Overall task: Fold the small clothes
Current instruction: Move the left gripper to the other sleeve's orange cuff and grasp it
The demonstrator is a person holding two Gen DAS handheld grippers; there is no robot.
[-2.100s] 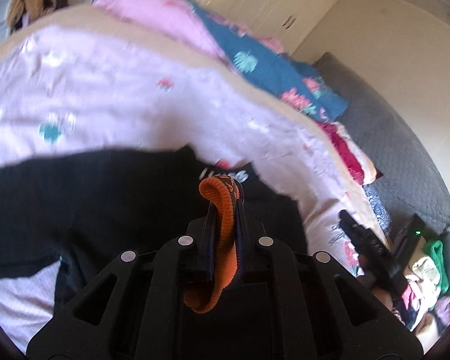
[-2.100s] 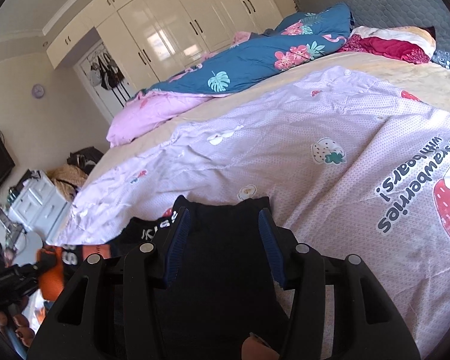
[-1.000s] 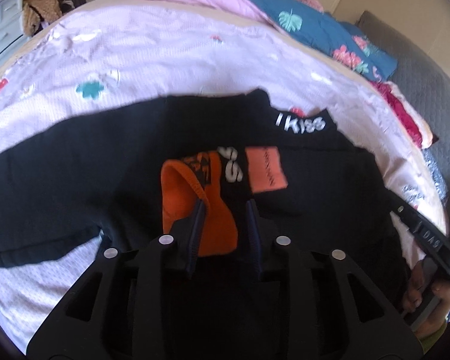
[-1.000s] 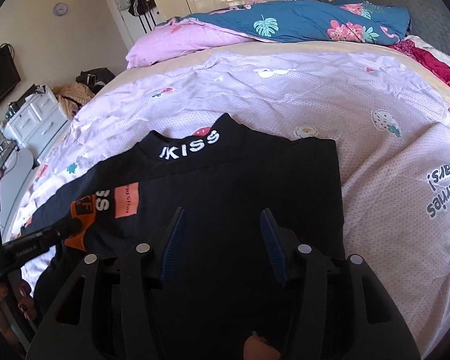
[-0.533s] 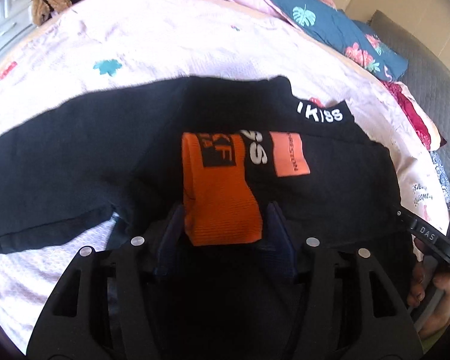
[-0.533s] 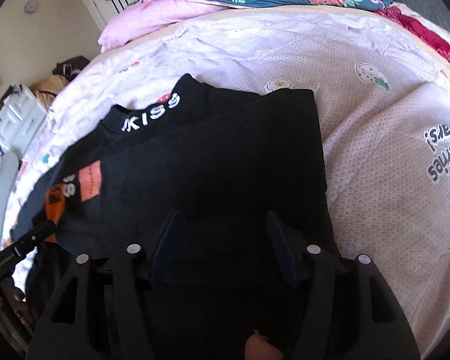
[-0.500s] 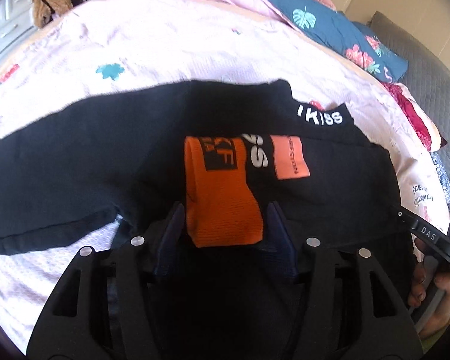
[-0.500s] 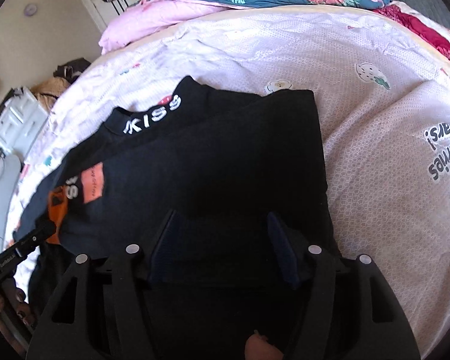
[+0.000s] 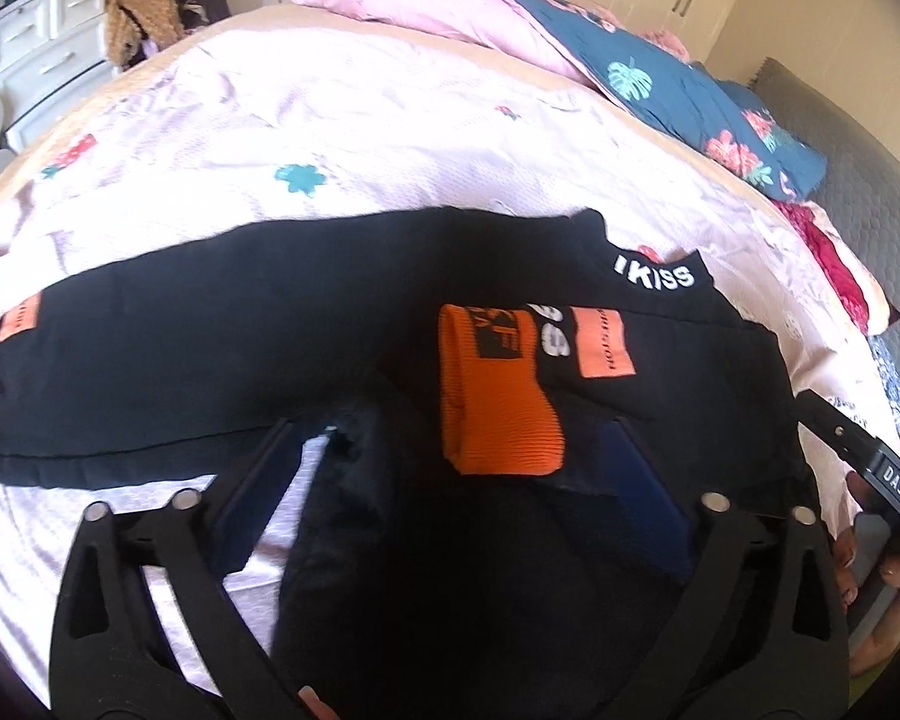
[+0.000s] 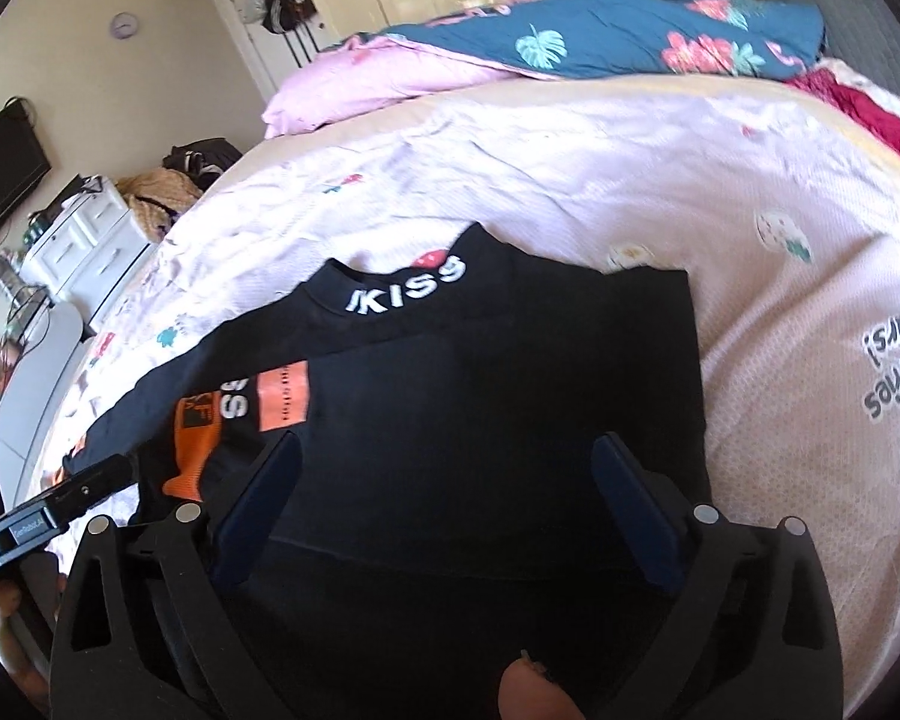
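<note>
A black long-sleeved top [image 9: 660,372] [image 10: 510,372] with a white "KISS" collar lies flat on the pink bedspread. Its near sleeve is folded across the body, and the orange cuff [image 9: 498,402] [image 10: 195,450] rests there. The other sleeve [image 9: 150,348] stretches out to the left. My left gripper [image 9: 450,426] hovers over the cuff. Its jaws are opening, and the cuff lies between them untouched by the pads. My right gripper [image 10: 447,441] hovers over the top's lower body with its jaws opening and nothing pinched. Each gripper shows at the edge of the other's view.
The pink strawberry bedspread [image 10: 630,180] covers the bed around the top. A pink pillow [image 9: 438,6] and a blue floral duvet [image 10: 630,30] lie at the far side. Red cloth [image 9: 834,264] sits at the right. White drawers [image 9: 48,48] stand beyond the left edge.
The left gripper laid the orange cuff down on the top's body and let go of it, then drew back a little. Both grippers' jaws have spread wide.
</note>
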